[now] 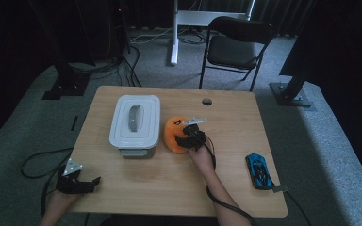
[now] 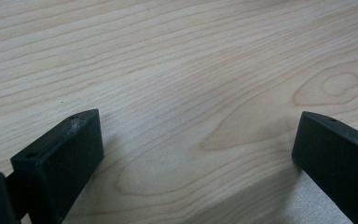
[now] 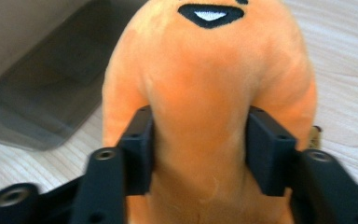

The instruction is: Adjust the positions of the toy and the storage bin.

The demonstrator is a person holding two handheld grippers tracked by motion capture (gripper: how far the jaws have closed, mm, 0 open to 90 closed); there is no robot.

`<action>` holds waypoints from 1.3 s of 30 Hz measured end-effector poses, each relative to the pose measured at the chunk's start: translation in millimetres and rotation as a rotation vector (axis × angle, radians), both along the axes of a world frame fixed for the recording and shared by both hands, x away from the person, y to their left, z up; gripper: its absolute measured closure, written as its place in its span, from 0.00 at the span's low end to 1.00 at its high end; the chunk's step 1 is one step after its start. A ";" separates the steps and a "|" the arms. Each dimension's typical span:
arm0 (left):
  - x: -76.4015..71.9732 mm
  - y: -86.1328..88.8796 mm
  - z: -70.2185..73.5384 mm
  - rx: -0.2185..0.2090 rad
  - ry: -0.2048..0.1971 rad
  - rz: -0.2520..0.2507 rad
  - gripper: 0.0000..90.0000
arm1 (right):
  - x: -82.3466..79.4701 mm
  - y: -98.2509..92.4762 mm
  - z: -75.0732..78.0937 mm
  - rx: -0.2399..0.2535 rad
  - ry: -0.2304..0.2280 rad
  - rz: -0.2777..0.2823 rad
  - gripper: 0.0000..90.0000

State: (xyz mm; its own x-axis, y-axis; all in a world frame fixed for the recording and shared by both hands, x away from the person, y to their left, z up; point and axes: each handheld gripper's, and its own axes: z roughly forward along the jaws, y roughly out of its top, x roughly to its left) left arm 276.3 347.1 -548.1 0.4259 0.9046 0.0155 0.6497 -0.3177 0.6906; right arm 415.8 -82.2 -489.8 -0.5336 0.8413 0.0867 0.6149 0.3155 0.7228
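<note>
Item: orange plush toy (image 3: 205,93), stitched black mouth near its top; lies on the counter (image 1: 169,183) near the middle, just beside the right wall of a lidded grey box (image 1: 135,123).

Handling, as judged: soft and light; the fabric gives under pressure and bulges past the pads, so it will squash rather than slip; not fragile; napped cloth should offer good friction; it may sag or swing once lifted.

Where to take hold: across the narrower lower body, where the stuffing can be pinched into a firm waist; the wide rounded head looks too broad for a sure hold.

Right claw (image 3: 199,149): partly closed, both pads pressed into the toy's sides, the cloth dented between them.

Left claw (image 1: 82,183): wide open, holding nothing; rests at the near left corner of the counter, bare wood between its pads.

Also present: blue toy car (image 1: 259,171), near the right edge, well apart from the toy.
</note>
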 end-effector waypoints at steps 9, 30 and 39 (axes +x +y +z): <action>0.0 0.0 0.0 0.000 0.000 0.000 0.03 | -4.1 -7.9 14.3 -0.011 -0.028 0.011 0.74; 0.0 0.0 0.0 0.000 0.000 0.000 0.03 | -8.5 -65.6 49.9 -0.028 -0.064 -0.041 0.74; 0.0 0.0 0.0 0.000 0.000 0.000 0.03 | -8.7 -96.5 61.3 -0.041 -0.077 -0.085 0.74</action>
